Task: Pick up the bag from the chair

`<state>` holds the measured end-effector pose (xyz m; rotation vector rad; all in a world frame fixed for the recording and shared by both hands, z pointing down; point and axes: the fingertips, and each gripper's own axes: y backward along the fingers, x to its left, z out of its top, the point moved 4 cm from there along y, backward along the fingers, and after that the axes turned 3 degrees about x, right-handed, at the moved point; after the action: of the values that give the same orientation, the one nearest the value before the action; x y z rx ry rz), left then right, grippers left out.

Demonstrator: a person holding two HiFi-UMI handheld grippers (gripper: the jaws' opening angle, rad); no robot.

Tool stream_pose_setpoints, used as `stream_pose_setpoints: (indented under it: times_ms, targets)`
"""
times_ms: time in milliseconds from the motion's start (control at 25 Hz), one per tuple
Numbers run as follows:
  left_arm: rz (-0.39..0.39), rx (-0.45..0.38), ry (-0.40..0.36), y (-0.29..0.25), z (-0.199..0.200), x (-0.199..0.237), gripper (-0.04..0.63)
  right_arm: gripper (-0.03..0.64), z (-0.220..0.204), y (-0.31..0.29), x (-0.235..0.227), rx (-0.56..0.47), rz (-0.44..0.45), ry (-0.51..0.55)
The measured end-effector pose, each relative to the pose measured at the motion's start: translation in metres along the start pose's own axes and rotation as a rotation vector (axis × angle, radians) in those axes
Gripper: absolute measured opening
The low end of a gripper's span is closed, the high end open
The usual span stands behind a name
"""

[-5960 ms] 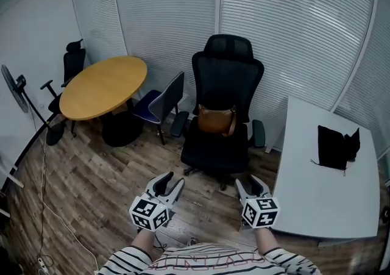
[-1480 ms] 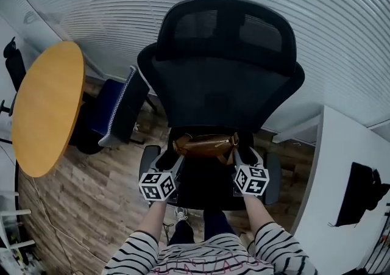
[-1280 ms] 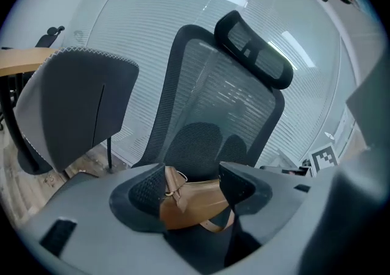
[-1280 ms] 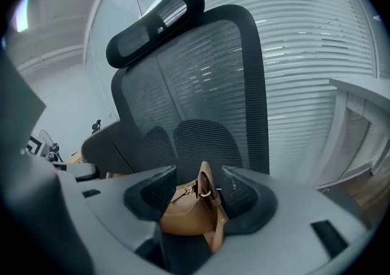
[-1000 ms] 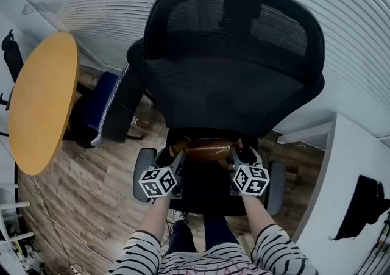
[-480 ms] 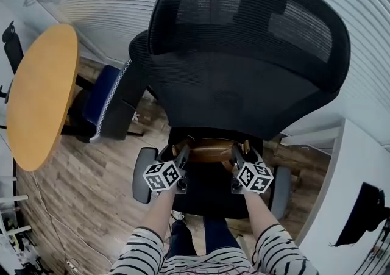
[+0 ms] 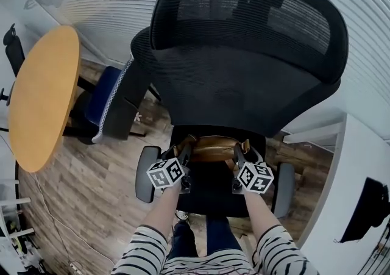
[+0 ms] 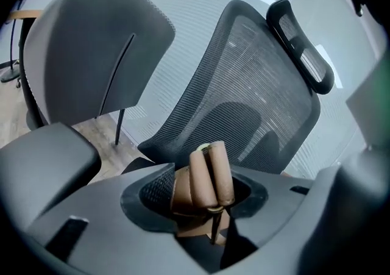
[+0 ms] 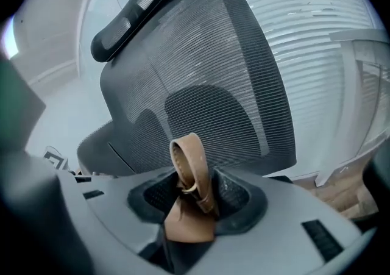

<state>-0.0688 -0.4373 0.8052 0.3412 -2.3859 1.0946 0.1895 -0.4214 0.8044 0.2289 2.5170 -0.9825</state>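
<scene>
The brown leather bag (image 7: 212,146) lies on the seat of the black mesh office chair (image 7: 244,66), close to its backrest. My left gripper (image 7: 184,157) is at the bag's left end and my right gripper (image 7: 239,157) at its right end. In the left gripper view, my left gripper (image 8: 204,200) is shut on a rolled brown strap end (image 8: 208,173). In the right gripper view, my right gripper (image 9: 195,197) is shut on a looped brown strap with a metal ring (image 9: 190,167). Whether the bag still rests on the seat cannot be told.
The chair's armrests (image 7: 146,173) (image 7: 283,179) flank both grippers. A round wooden table (image 7: 42,97) and a blue chair (image 7: 113,103) stand to the left. A white table (image 7: 350,164) with a black bag (image 7: 365,207) is at the right. Slatted blinds line the wall behind.
From several steps back I have come up to the chair. Both grippers went to the bag's two ends and are now shut on its straps. Little moved in the last half second.
</scene>
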Motion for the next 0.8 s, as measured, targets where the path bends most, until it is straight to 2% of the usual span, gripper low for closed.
stream_pose_setpoints:
  times_ms: [120, 280, 800]
  targets:
    - [0.005, -0.013, -0.014, 0.009, -0.003, -0.002, 0.205, 0.162, 0.0, 0.007, 0.005, 0.004, -0.015, 0.036]
    - [-0.013, -0.037, -0.06, 0.027, 0.002, -0.014, 0.199, 0.15, -0.001, 0.029, 0.011, -0.011, -0.029, 0.03]
    - [-0.121, -0.135, -0.208, 0.123, 0.028, -0.061, 0.196, 0.143, 0.009, 0.138, 0.065, -0.164, -0.078, -0.012]
